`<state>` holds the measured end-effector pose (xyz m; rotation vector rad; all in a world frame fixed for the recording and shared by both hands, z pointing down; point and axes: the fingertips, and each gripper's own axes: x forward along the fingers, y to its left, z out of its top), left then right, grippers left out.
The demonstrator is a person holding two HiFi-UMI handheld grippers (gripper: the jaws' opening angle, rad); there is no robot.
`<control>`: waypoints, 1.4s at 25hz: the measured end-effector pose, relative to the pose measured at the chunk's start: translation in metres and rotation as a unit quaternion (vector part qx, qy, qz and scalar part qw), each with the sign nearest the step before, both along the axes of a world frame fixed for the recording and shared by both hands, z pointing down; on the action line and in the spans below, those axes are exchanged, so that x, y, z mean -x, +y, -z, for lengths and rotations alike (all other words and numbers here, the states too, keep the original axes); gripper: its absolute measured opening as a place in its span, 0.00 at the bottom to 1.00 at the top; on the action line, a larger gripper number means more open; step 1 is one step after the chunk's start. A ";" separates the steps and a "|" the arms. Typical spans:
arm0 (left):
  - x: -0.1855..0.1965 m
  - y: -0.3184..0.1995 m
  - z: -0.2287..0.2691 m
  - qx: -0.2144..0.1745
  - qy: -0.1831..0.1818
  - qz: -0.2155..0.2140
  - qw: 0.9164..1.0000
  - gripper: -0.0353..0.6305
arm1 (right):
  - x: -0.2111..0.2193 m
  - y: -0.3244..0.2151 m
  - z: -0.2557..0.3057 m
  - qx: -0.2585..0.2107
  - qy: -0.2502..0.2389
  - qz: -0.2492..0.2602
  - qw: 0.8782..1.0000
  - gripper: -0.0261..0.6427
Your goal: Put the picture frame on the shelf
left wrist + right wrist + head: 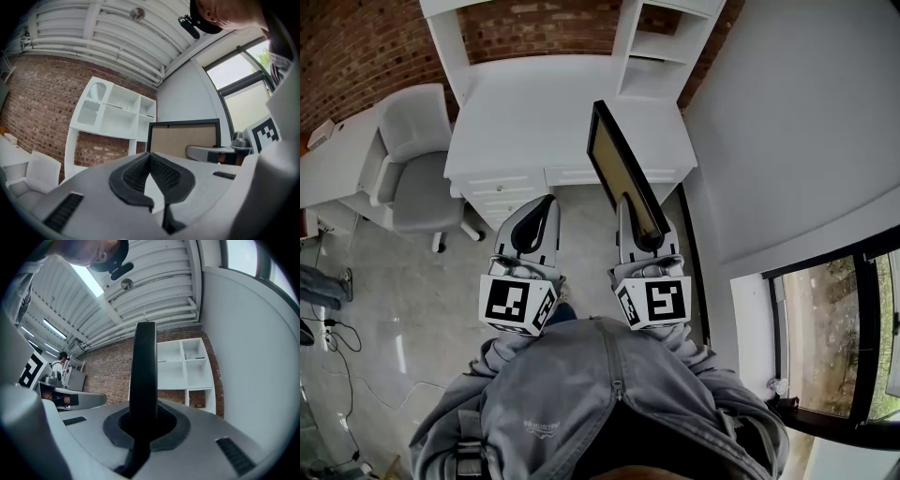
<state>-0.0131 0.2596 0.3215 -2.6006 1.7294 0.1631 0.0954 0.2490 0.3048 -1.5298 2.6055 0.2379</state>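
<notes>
The picture frame (619,169) has a black rim and a tan back. It stands on edge, gripped at its lower end by my right gripper (628,208), which is shut on it. In the right gripper view the frame's black edge (143,371) rises straight up from between the jaws of the right gripper (143,416). My left gripper (546,202) is held beside it on the left, shut with nothing in it, its tips meeting (150,155). In the left gripper view the frame's tan back (185,140) shows to the right. The white shelf unit (661,47) stands on the white desk (534,112) ahead.
A grey office chair (417,178) stands left of the desk, whose drawers (502,192) face me. A pale wall (787,122) runs along the right, with a window (834,328) low on the right. A brick wall (37,108) is behind the shelf unit (117,112).
</notes>
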 end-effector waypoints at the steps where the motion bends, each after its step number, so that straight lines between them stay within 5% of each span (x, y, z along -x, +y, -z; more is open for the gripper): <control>1: 0.002 -0.006 0.001 -0.001 -0.001 0.000 1.000 0.06 | 0.003 -0.006 0.001 -0.001 0.000 0.000 1.000 0.09; 12: 0.040 -0.082 -0.007 0.006 0.002 -0.025 1.000 0.06 | 0.038 -0.075 -0.004 0.003 0.004 -0.028 1.000 0.09; 35: 0.058 -0.140 -0.013 0.000 0.003 -0.039 0.999 0.06 | 0.057 -0.133 -0.009 -0.007 0.004 -0.030 1.000 0.09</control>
